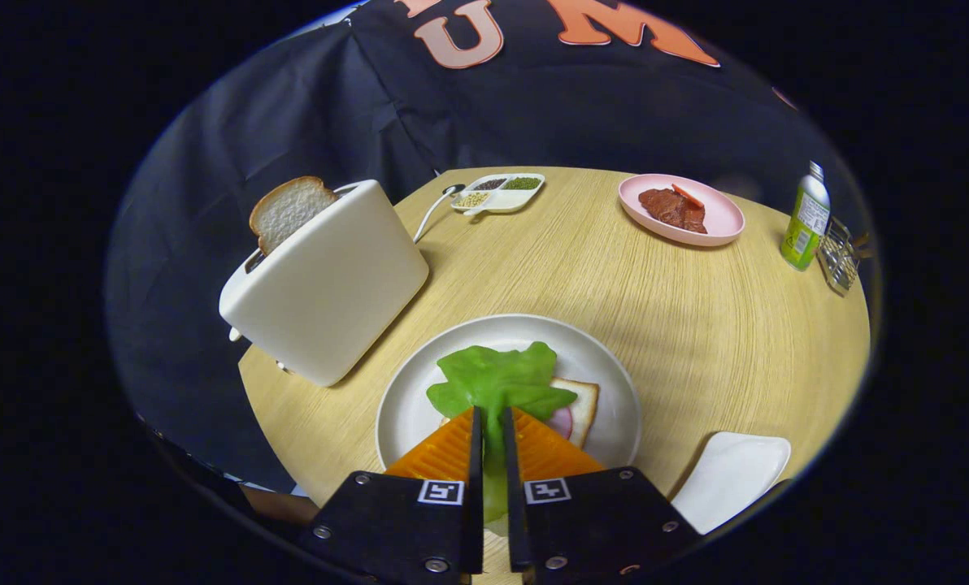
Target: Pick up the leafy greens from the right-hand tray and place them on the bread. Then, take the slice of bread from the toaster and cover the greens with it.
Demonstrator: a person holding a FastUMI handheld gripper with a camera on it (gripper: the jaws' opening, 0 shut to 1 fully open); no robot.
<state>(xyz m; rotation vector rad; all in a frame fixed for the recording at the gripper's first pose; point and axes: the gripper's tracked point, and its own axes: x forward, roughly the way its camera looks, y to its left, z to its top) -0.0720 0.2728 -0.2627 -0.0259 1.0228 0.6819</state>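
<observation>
On the round wooden table (696, 325), item by item, largest first. Table: pale wood grain, carrying all listed items. Toaster (330, 284): white, standing left of the plate, tilted in this fisheye view; 1 bread slice (288, 210) stands up out of its slot, untouched, reserved for the later covering step. Plate (419, 398): white, round, just ahead of the fingers; on it lies the lower bread (584, 406), with something pink at its edge, too little visible to identify. Leafy greens (497, 382): 1 green leaf, spread over that bread, its stem end running back between the 2 orange fingers (444, 451). Gripper (491, 422): fingers drawn close together and pinching the stem, only a narrow gap visible between them. Right-hand tray (732, 479): white, beside the plate to the right. Pink plate (720, 219): far side, holding reddish meat (673, 208). Divided dish (501, 199) of seeds or spices: far side, centre. Green bottle (806, 219) and small wire basket (840, 256): far right. Handling note, as judgement: the greens appear already over the bread, so the step in hand is release; part the fingers gently while the leaf rests flat, then back straight away so the stem does not drag the leaf off the bread.
</observation>
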